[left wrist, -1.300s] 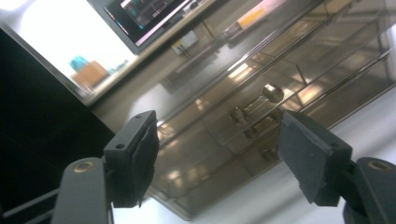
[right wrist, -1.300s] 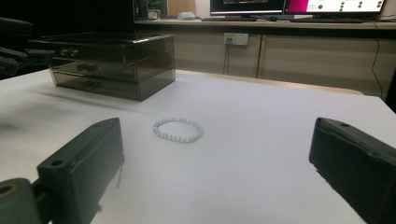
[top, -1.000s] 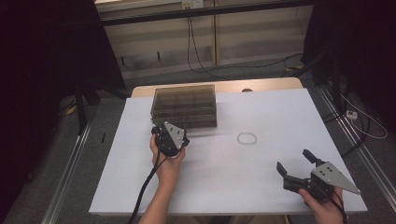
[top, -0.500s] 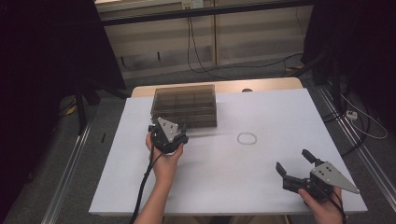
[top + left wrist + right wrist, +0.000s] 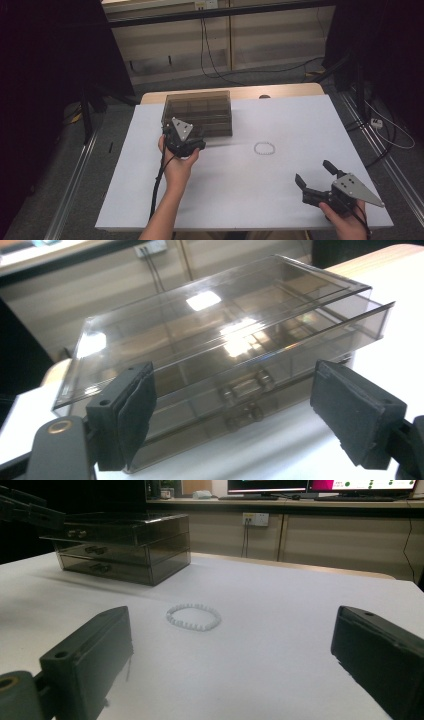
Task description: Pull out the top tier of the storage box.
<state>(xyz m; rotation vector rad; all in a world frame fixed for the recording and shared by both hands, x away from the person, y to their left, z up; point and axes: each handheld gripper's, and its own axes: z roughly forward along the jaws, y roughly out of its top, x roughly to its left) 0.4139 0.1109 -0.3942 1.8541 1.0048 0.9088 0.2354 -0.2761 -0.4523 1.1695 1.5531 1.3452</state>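
The left gripper (image 5: 186, 141), jaws wide and just opening with nothing between them, hovers at the smoky drawer box (image 5: 199, 112) (far-left on the table (image 5: 280, 200)). The right gripper (image 5: 315, 177) gapes empty near the right edge; the bead bracelet (image 5: 264, 148) lies between, bare tabletop all around it.

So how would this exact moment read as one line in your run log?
left gripper: open, jaws just been opening, nothing between them, at drawer box front | right gripper: open, empty | bracelet: on table, untouched

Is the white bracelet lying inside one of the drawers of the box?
No, the white bracelet lies on the bare white table, apart from the smoked plastic drawer box.
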